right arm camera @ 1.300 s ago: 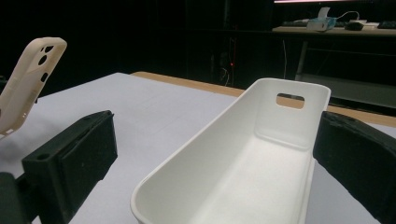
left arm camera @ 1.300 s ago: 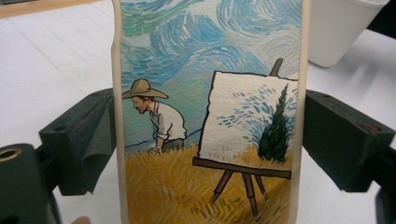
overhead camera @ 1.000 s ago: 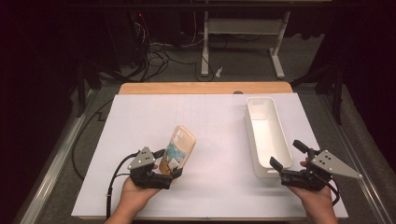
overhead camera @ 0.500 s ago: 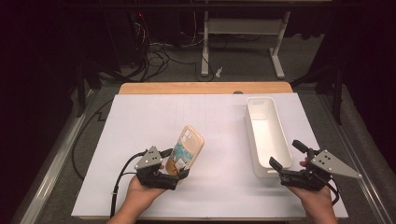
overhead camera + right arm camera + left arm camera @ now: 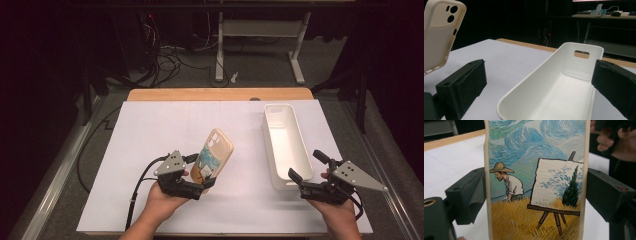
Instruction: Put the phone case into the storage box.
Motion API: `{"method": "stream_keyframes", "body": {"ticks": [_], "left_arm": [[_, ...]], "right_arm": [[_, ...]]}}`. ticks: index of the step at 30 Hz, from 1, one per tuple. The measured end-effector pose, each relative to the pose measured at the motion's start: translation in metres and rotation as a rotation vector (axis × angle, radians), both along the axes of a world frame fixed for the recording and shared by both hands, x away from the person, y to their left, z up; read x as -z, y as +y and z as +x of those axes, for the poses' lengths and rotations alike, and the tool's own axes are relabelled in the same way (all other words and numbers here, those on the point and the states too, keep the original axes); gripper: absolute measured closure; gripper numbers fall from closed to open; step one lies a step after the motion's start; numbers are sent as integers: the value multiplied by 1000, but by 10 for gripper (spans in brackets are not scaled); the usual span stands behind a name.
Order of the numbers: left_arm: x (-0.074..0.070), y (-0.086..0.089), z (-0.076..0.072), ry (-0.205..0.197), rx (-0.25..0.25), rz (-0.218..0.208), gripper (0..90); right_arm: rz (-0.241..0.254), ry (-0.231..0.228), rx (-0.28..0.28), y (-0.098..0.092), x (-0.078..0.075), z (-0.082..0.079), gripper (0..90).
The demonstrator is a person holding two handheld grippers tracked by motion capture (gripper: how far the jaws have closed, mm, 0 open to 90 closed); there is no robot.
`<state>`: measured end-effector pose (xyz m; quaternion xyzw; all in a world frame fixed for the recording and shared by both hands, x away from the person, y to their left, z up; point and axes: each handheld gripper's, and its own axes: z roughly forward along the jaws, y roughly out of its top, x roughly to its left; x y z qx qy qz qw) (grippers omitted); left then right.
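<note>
Left hand-held gripper [image 5: 200, 176] clamps the phone case [image 5: 214, 156] by its lower edges, lifted off the tabletop [image 5: 165, 125]. Right hand-held gripper [image 5: 306, 168] gapes empty around the white bin's [image 5: 285, 142] near end. Likely remaining: case into bin.

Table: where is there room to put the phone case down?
Lots of bare white table lies left of the bin, from the case back to the wooden edge. The strip between case and bin is free too. It is crowded near the left gripper and the right gripper by the bin's near end.
</note>
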<state>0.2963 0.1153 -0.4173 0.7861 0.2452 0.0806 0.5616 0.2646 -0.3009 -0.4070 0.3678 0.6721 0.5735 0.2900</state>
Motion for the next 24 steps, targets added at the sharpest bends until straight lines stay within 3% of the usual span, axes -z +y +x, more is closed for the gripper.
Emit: {"method": "stream_keyframes", "body": {"ticks": [5, 18, 24], "left_arm": [[6, -4, -1, 17, 46, -42, 108], [16, -4, -5, 25, 119, -62, 107], [16, -4, -5, 20, 134, -70, 107]], "right_arm": [[0, 1, -1, 0, 0, 0, 1], [-10, -1, -11, 3, -1, 2, 1], [-18, -4, -46, 10, -7, 3, 1]]}}
